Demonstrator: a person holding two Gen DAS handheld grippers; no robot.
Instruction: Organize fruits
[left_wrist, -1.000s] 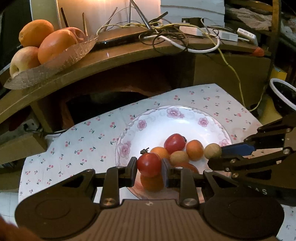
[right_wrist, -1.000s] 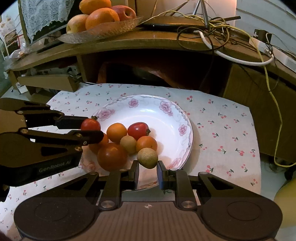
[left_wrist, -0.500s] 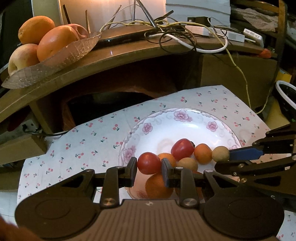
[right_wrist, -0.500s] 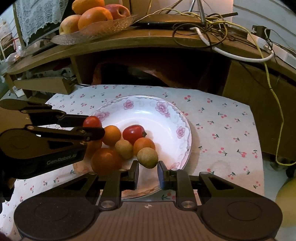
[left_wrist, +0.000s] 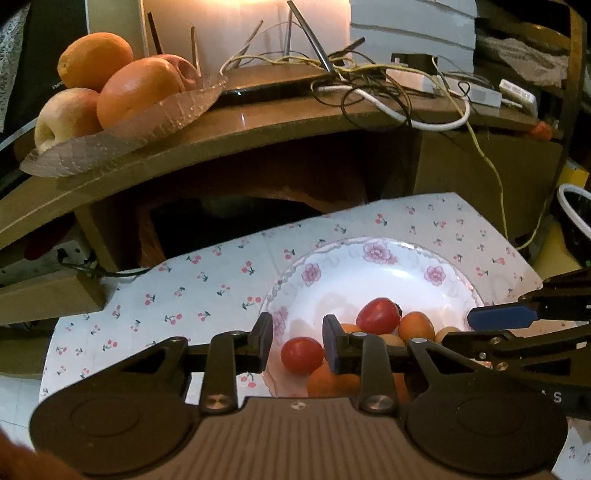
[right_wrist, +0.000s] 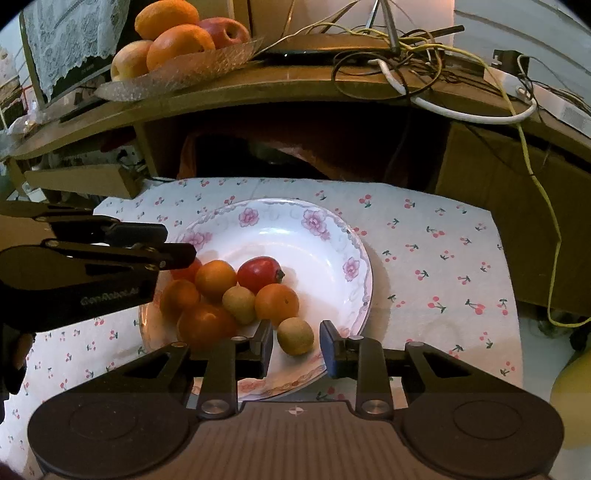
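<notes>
A white floral plate (right_wrist: 328, 236) on a cherry-print cloth holds several small fruits: red tomatoes, oranges and tan round fruits. My left gripper (left_wrist: 297, 341) is open above the plate's left side; a small red tomato (left_wrist: 302, 355) lies on the plate just below and between its fingers, free of them. My right gripper (right_wrist: 296, 345) is open at the plate's near rim, with a tan round fruit (right_wrist: 295, 336) lying between its fingers, not gripped. The left gripper (right_wrist: 162, 243) also shows in the right wrist view, over the fruits' left side.
A glass dish (right_wrist: 192, 70) of oranges and apples sits on the wooden shelf (right_wrist: 295, 85) behind the plate, beside tangled cables (right_wrist: 424, 74). A dark cavity lies under the shelf. A black bowl (left_wrist: 576, 218) stands at the far right.
My left gripper has opened and let the small red tomato drop onto the plate's left side. My right gripper has opened wider around the tan fruit and shifted slightly.
</notes>
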